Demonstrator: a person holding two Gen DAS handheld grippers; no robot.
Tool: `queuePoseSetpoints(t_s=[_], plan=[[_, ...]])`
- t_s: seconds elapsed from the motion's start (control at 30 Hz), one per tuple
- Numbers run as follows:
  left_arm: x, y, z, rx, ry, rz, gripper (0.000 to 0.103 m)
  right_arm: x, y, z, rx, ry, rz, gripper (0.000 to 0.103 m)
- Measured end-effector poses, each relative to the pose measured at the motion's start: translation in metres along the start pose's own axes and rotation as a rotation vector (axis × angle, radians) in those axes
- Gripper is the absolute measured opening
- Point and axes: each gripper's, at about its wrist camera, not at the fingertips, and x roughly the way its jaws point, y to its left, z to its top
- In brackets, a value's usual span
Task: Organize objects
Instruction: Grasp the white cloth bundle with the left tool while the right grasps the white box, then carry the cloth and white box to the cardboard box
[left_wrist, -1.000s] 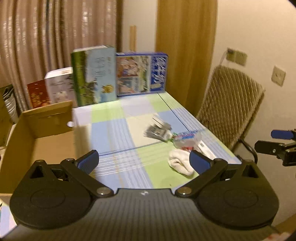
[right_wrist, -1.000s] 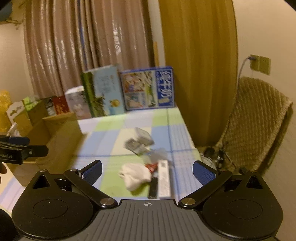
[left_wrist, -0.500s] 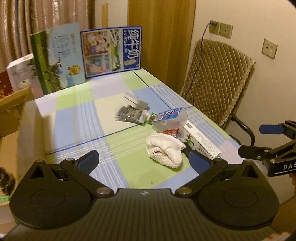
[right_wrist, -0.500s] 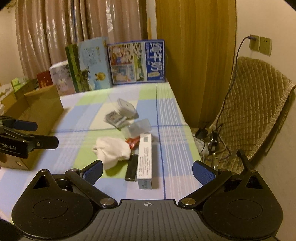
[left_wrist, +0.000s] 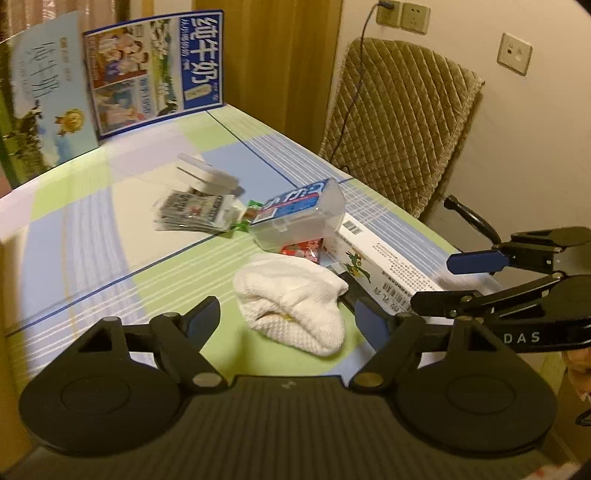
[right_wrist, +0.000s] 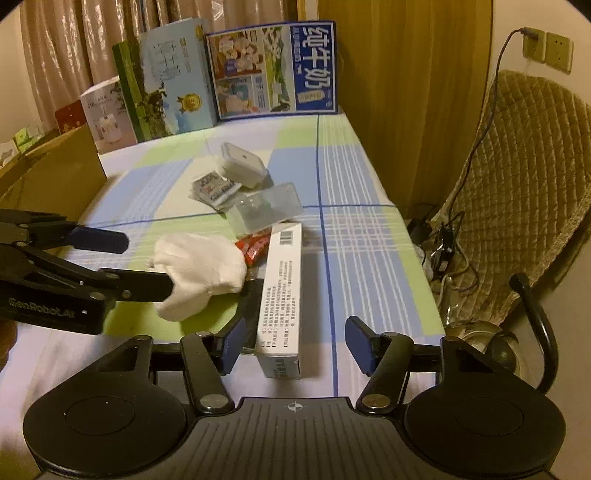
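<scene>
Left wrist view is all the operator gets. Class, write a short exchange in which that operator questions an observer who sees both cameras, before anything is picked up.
Operator: Where does the near end of the long white box sit? It's hidden here.
Observer: Between the open fingers of the right gripper, not clamped.
Operator: Is there anywhere to put things?
Observer: A cardboard box stands at the left, beyond the left gripper.

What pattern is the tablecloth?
The tablecloth is checked in pale blue, green and white with dark blue lines; clearest in the right wrist view.
</scene>
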Motion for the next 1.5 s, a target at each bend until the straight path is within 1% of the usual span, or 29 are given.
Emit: queuePoseSetpoints(t_s=[0.17,0.23,0.27,0.3,0.37,0.4,0.43,0.47,0.53,0.63,0.8,0.87,0.97,1.0,1.03,1.13,1.2,1.3,1.33,1.37,1.43,1.5], plan=[[0.02,-0.003,0.001,0.016,0.021,-0.009,0.071,0.012,-0.001,0.003,-0.009,0.012,0.01,0.057],[0.028,-0.002,0.0,0.023,0.036,-0.003,0.065,0.016,0.0,0.003,-0.017,0.015,0.01,0.056],[0.03,-0.001,0.0,0.022,0.04,-0.002,0.063,0.019,0.0,0.004,-0.021,0.018,0.011,0.054],[0.033,0.0,0.0,0.02,0.046,-0.002,0.056,0.022,0.0,0.004,-0.026,0.023,0.012,0.052],[0.034,0.003,-0.001,0.021,0.052,0.003,0.05,0.028,0.0,0.005,-0.025,0.035,0.015,0.043],[0.033,0.004,-0.001,0.019,0.054,0.0,0.046,0.03,0.0,0.005,-0.023,0.039,0.018,0.041],[0.031,0.005,-0.002,0.019,0.053,0.0,0.04,0.032,0.0,0.005,-0.022,0.042,0.021,0.035],[0.028,0.005,-0.003,0.022,0.054,0.004,0.038,0.032,0.0,0.004,-0.021,0.043,0.021,0.022],[0.019,0.007,-0.006,0.025,0.056,0.019,0.034,0.031,0.001,0.003,-0.018,0.05,0.008,0.023],[0.001,0.011,-0.018,0.026,0.065,0.036,0.033,0.02,0.002,-0.005,-0.009,0.061,0.003,0.023],[-0.03,0.016,-0.04,0.019,0.093,0.048,0.034,-0.008,0.004,-0.028,-0.007,0.092,-0.005,0.023],[-0.036,0.017,-0.043,0.007,0.098,0.037,0.037,-0.013,0.005,-0.036,-0.014,0.095,-0.007,0.023],[-0.036,0.014,-0.045,0.021,0.089,0.054,0.046,-0.012,0.002,-0.039,0.011,0.103,0.0,0.025],[-0.035,0.013,-0.046,0.029,0.085,0.069,0.053,-0.012,0.002,-0.038,0.021,0.1,0.001,0.025],[-0.034,0.012,-0.046,0.032,0.078,0.082,0.054,-0.012,0.002,-0.036,0.022,0.091,-0.002,0.027],[-0.031,0.015,-0.047,0.02,0.066,0.078,0.057,-0.011,0.004,-0.031,0.016,0.077,-0.006,0.033],[-0.027,0.016,-0.047,0.021,0.065,0.075,0.059,-0.006,0.005,-0.028,0.012,0.077,-0.006,0.033],[-0.022,0.016,-0.048,0.012,0.07,0.06,0.058,0.001,0.005,-0.026,0.013,0.081,-0.011,0.033],[-0.021,0.016,-0.049,0.012,0.073,0.056,0.054,0.003,0.005,-0.025,0.015,0.082,-0.015,0.033],[-0.02,0.015,-0.049,0.011,0.075,0.053,0.052,0.006,0.004,-0.024,0.015,0.085,-0.02,0.033],[-0.02,0.015,-0.049,0.01,0.077,0.047,0.043,0.009,0.005,-0.023,0.011,0.083,-0.03,0.033],[-0.021,0.015,-0.05,0.008,0.079,0.044,0.039,0.011,0.006,-0.021,0.007,0.083,-0.038,0.033]])
